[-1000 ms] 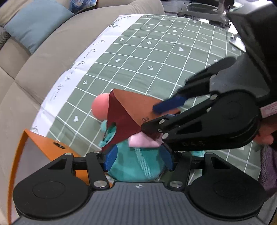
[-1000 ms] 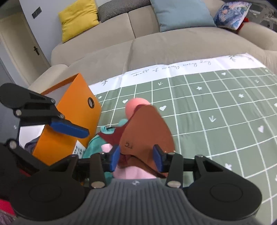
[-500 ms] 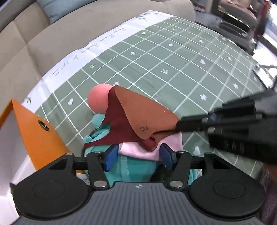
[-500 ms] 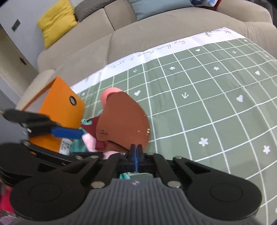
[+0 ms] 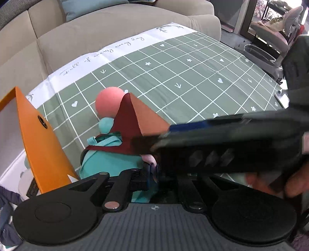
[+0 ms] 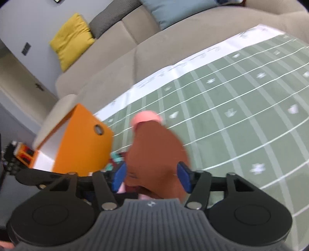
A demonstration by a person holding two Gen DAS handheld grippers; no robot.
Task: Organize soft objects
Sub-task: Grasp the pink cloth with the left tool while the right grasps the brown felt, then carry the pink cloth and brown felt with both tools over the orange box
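From the left wrist, the left gripper (image 5: 152,173) has just closed its jaws on the pink cloth (image 5: 149,160) atop the teal toy (image 5: 108,164) beside the orange box (image 5: 42,146), while from the right wrist, the right gripper (image 6: 152,173) has just opened its jaws, which straddle the brown cloth (image 6: 156,154) without pressing it.

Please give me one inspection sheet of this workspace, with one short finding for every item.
Surface: green checked cloth with a white border, lying on a beige sofa.
Job's things: teal plush, pink ball, brown leather piece in one pile beside the orange box.
Clutter: dark cloth at the left edge.
Grippers: left gripper just closed, pinching pink fabric; right gripper just opened, jaws either side of the brown piece.
Cables: nothing seen.
Surroundings: yellow cushion, blue cushion.
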